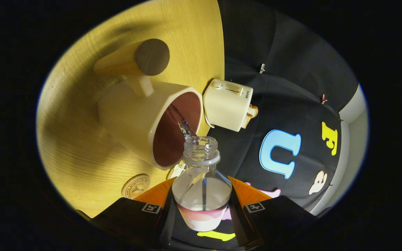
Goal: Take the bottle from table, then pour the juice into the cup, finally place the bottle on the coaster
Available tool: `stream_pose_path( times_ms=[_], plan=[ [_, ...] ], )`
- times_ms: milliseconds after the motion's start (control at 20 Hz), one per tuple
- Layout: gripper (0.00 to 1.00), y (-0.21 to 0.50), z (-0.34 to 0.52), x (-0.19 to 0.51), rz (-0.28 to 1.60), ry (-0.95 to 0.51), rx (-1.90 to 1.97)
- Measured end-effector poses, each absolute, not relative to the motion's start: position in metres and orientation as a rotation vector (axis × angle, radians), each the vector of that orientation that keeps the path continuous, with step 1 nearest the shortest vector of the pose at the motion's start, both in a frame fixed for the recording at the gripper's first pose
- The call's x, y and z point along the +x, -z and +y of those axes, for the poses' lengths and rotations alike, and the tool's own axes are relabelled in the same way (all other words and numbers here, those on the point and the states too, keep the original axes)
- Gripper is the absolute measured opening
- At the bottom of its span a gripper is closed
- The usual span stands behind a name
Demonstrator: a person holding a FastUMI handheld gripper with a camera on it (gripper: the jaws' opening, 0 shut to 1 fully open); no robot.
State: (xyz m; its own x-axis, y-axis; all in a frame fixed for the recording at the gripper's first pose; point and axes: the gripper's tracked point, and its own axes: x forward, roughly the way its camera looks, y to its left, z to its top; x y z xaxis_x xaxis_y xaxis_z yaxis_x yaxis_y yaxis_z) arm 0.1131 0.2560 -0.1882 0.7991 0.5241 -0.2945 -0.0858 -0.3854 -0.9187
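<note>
My gripper (201, 205) is shut on a clear plastic bottle (201, 181), one finger on each side of its body. The whole view is rolled, so the bottle is tipped toward the cup. Its open neck (201, 148) sits at the rim of a cream cup (145, 122) with a dark reddish inside (176, 129). A thin stream of clear liquid (185, 128) runs from the neck into the cup. The cup has a handle (142, 85). A round beige coaster (135, 186) with a printed emblem lies on the wooden table (79, 146), just beside one finger.
A cream toaster (227, 104) with bread slices in its slot (251, 115) stands at the table's edge beyond the cup. A pale wooden cylinder with a dark round end (151, 56) sits behind the cup. The booth's black cloth wall lies past the table.
</note>
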Motion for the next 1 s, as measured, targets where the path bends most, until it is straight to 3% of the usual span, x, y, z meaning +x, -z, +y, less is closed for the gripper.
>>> stream_pose_path(
  times_ms=[1000],
  plan=[
    [0.71, 0.158, 0.269, 0.122, -0.481, -0.671, -1.926]
  ],
)
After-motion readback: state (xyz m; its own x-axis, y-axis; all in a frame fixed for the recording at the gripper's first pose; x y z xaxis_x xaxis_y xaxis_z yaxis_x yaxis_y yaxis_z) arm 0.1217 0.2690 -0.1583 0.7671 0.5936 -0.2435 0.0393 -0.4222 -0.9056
